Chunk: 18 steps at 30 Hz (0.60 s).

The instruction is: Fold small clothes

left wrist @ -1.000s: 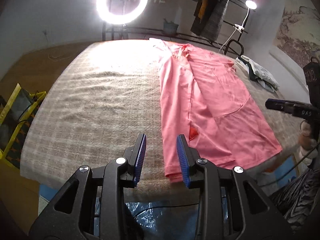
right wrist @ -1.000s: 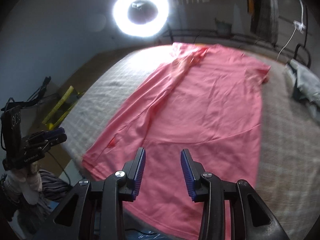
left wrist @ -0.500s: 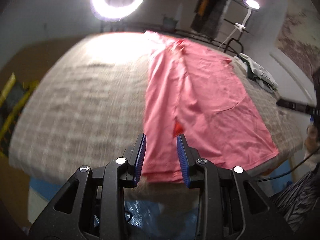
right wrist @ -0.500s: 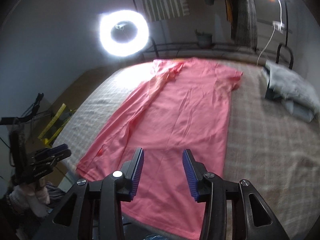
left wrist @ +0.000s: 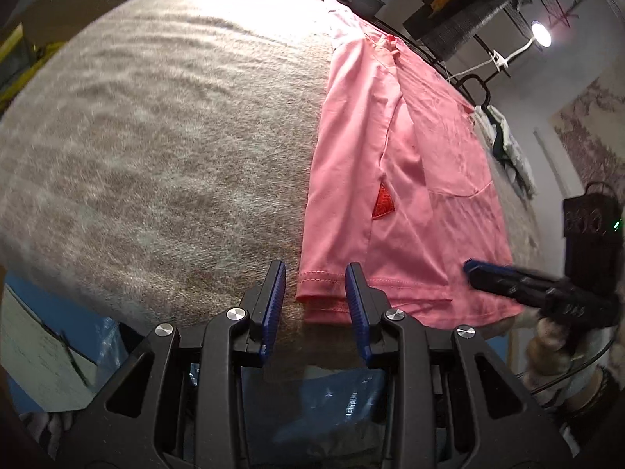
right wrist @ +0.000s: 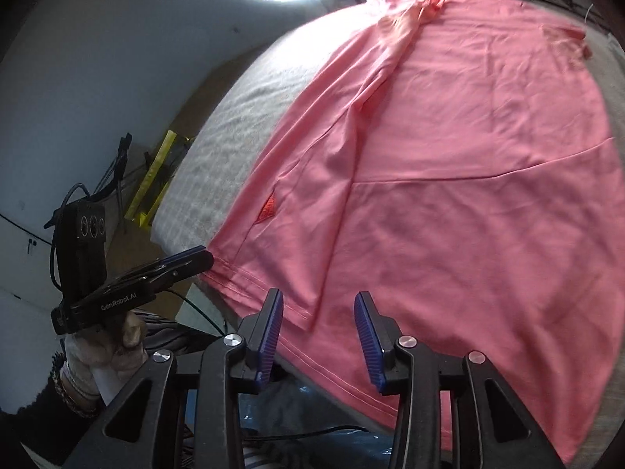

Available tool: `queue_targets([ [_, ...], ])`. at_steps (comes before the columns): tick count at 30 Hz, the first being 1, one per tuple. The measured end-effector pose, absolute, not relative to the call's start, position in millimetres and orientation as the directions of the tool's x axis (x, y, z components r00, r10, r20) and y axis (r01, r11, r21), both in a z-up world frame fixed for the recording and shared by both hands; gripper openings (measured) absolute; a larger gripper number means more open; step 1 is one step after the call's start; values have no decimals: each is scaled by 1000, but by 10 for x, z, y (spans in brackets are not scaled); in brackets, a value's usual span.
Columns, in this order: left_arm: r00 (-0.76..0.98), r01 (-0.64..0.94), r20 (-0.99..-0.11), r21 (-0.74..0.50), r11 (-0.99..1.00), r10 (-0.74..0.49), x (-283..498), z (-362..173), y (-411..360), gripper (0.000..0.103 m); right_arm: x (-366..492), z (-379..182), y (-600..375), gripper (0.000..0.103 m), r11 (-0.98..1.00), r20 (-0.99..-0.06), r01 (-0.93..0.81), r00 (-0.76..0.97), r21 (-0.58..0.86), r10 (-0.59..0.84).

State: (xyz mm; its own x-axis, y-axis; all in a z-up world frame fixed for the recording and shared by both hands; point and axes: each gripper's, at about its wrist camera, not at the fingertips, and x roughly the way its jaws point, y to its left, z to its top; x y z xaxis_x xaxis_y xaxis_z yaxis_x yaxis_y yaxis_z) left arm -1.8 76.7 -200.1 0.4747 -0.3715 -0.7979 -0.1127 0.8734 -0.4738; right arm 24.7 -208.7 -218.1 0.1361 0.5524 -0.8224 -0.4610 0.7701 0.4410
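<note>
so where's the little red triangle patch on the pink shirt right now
The red triangle patch sits on the pink shirt near its folded left edge, a little above the hem, just beyond the left gripper.

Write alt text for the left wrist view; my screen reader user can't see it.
The open left gripper frames the near hem corner of a pink T-shirt spread on a beige blanket. The right gripper reaches over the hem from the right.
</note>
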Motion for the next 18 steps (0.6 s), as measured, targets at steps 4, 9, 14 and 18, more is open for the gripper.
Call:
queue_targets([
  [4, 463, -102, -791, -496, 862, -401, 29, -2030, 744, 10, 226, -2335, -1893, 33, 777, -846, -473, 115, 415, 521],
  [9, 506, -63, -799, -410, 910, -325, -58, -1865, 681, 1, 201, -2383, -1783, 0, 757, -837, -488, 92, 435, 540],
  [14, 503, -67, -810, -384, 921, -301, -140, -1882, 732, 1, 132, -2226, -1974, 0, 706, -762, -448, 81, 548, 643],
  [18, 494, -99, -799, -444, 890, -343, -78, -1920, 810, 3, 156, -2375, -1956, 0, 740, -796, -425, 70, 521, 601],
])
